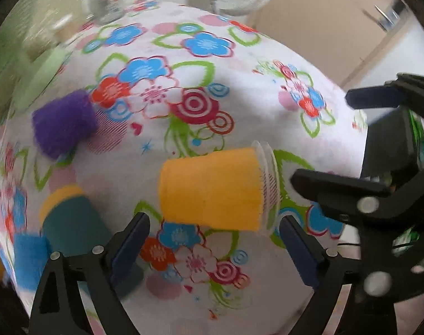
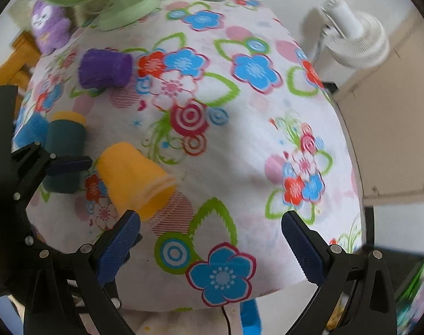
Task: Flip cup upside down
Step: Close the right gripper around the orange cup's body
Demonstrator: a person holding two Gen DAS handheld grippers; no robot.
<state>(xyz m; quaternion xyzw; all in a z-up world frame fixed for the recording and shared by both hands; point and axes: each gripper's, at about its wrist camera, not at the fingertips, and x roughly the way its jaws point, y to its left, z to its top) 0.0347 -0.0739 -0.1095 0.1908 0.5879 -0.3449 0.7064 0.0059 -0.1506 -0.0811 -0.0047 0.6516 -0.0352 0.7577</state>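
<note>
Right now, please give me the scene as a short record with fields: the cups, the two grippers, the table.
target cup: orange cup, on its side on the cloth, rim toward the right gripper
other cups: purple cup on its side; dark teal cup standing, rim not visible
left gripper: open, empty, fingers either side of the orange cup, not touching
right gripper: open, empty, near the cup's rim
table: flowered tablecloth
task status: cup not yet flipped
</note>
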